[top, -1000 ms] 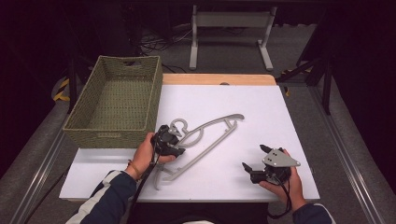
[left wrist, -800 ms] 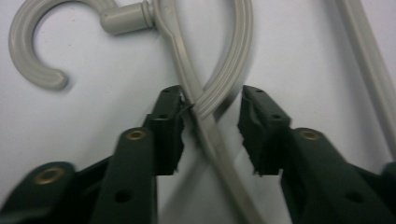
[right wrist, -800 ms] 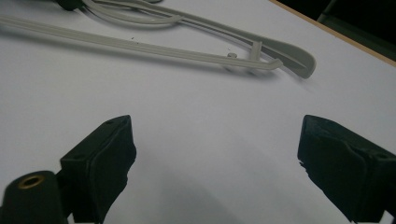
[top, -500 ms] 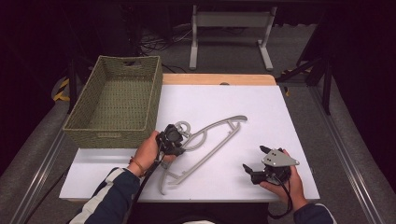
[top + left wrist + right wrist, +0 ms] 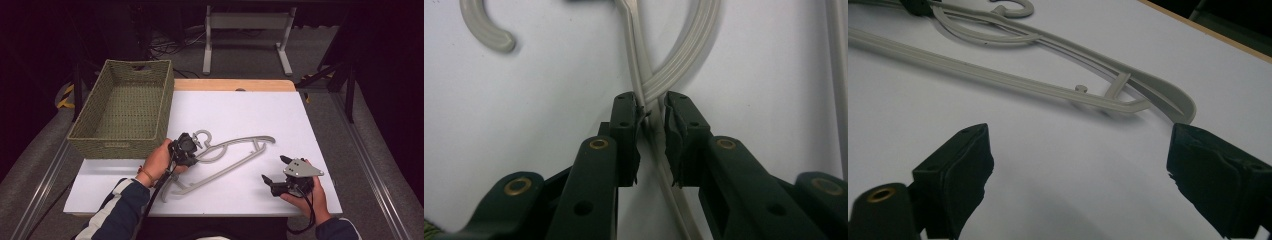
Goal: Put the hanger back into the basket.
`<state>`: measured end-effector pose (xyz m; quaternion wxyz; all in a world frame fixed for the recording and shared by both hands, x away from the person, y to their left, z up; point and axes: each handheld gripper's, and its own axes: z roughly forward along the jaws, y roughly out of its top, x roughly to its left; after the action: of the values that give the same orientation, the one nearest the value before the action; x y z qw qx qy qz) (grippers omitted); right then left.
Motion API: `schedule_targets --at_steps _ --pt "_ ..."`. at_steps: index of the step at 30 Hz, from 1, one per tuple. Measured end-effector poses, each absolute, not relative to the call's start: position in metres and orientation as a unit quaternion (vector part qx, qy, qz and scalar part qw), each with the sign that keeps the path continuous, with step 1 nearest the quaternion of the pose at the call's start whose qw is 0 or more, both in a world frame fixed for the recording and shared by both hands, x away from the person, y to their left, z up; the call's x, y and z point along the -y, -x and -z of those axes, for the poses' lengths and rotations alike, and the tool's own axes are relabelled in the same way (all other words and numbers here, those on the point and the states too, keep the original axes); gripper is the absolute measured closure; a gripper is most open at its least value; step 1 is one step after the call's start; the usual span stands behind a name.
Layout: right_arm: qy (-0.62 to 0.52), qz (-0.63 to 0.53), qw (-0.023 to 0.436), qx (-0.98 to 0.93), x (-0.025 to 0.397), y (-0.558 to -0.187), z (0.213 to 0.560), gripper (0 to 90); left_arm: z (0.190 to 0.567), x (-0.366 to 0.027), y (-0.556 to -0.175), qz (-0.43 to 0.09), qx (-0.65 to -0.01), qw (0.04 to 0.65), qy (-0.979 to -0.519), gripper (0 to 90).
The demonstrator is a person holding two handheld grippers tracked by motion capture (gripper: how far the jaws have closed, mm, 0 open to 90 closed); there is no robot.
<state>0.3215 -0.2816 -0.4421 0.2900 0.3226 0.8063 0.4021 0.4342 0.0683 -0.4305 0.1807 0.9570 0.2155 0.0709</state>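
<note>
A pale grey plastic clothes hanger (image 5: pixel 225 156) was seen lying flat on the white table top (image 5: pixel 235 120), near its front middle, with the hook turned toward the woven olive-green rectangular basket (image 5: pixel 125 107) and the far arm end pointing to the right. From the high view, the hanger was shown whole: the hook just beside the basket's near right corner, the long straight bar running down to the left front.

The left gripper (image 5: pixel 651 117) was set on the hanger close to the hook. In the high view this spot was covered by the gripper's black body and the person's left hand (image 5: pixel 157 160), so the grip could not be read there. In the left gripper view it was made plain: the two black jaws were drawn in close on either side of the thin ribs where the hanger's arms cross, the left jaw's pad touching the plastic, a narrow gap left at the right pad. The curved hook end was seen at the upper left of that view.

The right gripper (image 5: pixel 277 172) was held in the person's right hand (image 5: pixel 305 197) at the front right of the table, well apart from the hanger's bar. Its jaws were spread wide, with nothing between them but bare white surface. In the right gripper view the hanger's notched arm end was seen beyond the jaws, a detail too small to make out from above.

A strip of light wooden edge (image 5: pixel 235 85) was visible along the table's far side.
</note>
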Motion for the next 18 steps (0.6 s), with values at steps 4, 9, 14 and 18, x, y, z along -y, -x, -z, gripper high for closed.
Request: schedule_targets --at_steps 4,9,14,18 --pt "-0.321 -0.397 0.289 -0.810 0.280 -0.322 0.443 11.4 0.428 -0.057 -0.434 -0.086 -0.206 0.144 -0.964 73.5" --pt "-0.316 -0.395 0.291 -0.812 0.277 -0.322 0.443 11.4 0.429 -0.054 -0.433 -0.091 -0.206 0.138 -0.964 74.2" --pt "-0.319 -0.396 0.291 -0.810 0.278 -0.322 0.443 11.4 0.430 -0.054 -0.429 -0.101 -0.203 0.147 -0.963 77.6" --pt "-0.321 -0.396 0.296 -0.807 0.280 -0.322 0.443 11.4 0.431 -0.051 -0.423 -0.130 -0.183 0.151 -0.963 81.2"
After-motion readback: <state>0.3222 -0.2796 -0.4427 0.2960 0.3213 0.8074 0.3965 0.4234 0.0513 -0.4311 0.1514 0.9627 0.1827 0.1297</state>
